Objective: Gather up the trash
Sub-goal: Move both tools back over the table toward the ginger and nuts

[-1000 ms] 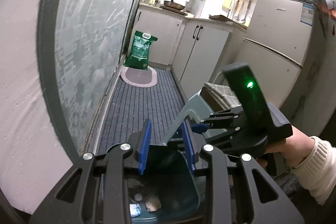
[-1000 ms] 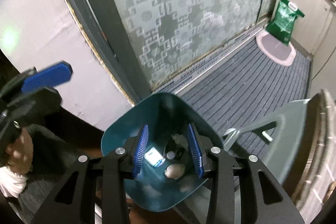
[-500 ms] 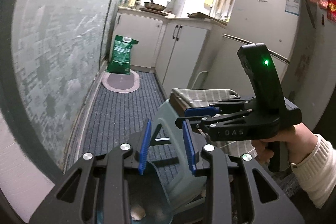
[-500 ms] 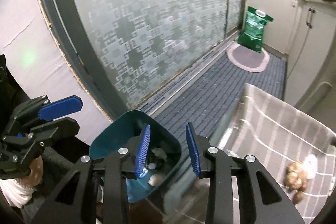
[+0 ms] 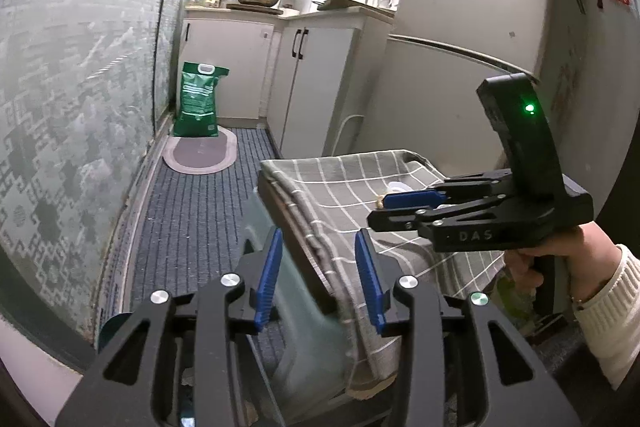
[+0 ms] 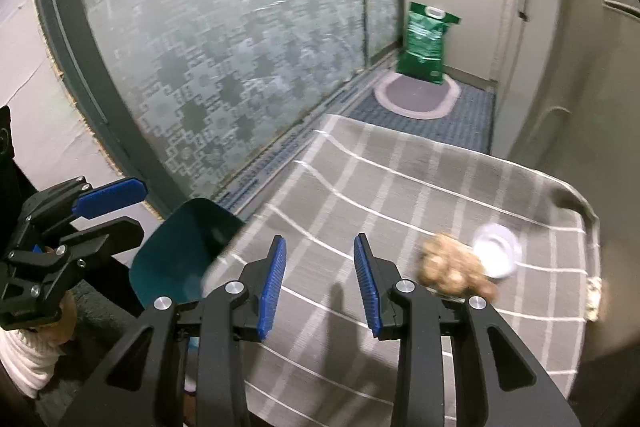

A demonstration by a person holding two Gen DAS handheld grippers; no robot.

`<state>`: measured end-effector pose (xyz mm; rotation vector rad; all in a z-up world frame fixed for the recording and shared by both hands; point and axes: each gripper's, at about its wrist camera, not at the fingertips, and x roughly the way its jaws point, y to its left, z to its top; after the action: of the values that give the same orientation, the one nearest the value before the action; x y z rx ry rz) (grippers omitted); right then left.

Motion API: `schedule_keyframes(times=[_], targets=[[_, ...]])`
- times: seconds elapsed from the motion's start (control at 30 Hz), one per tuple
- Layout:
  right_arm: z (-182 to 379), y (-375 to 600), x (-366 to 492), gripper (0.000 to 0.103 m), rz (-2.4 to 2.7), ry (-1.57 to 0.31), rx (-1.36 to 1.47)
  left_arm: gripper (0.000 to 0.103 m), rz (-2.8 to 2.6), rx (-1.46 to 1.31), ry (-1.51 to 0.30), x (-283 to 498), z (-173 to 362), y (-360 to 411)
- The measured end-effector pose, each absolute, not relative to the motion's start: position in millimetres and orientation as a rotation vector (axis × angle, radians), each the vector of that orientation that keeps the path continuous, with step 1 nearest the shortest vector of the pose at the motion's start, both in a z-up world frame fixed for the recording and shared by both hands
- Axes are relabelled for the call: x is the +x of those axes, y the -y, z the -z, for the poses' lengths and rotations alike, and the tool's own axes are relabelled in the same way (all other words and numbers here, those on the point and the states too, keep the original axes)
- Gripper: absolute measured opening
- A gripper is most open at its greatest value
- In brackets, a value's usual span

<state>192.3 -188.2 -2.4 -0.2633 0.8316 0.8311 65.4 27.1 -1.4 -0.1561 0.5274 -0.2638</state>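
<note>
A brown crumpled lump of trash lies on the grey checked tablecloth, with a small white cup touching its right side. My right gripper hovers over the cloth to the left of the lump, open and empty. The teal bin stands below the table's left edge. My left gripper is near the table's corner; its jaws are opening with nothing gripped. In the left wrist view the right gripper hangs over the cloth, held by a hand in a cream sleeve.
A patterned glass sliding door runs along the left. Beyond the table there is ribbed blue floor matting, an oval rug and a green sack. White cabinets and a fridge stand behind the table.
Both grippers have swung right, away from above the teal bin and onto the cloth-covered table. The bin has slid to the left edge of view. The brown trash and white cup came into sight.
</note>
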Motion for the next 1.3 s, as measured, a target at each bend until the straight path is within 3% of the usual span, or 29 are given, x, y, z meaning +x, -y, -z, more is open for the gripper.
schedule_keyframes(times=[0.8,1.3], targets=[[31.3,267.4,218.7,0.035,-0.646,-0.853,-0.272,0.051,0.303,-0.136,-0.582,112.0,14.8,30.3],[38.1,263.0,223.8,0.021,-0.635,-0.844,-0.242,0.060,0.294,-0.171,-0.647,147.5,29.9,57.5]])
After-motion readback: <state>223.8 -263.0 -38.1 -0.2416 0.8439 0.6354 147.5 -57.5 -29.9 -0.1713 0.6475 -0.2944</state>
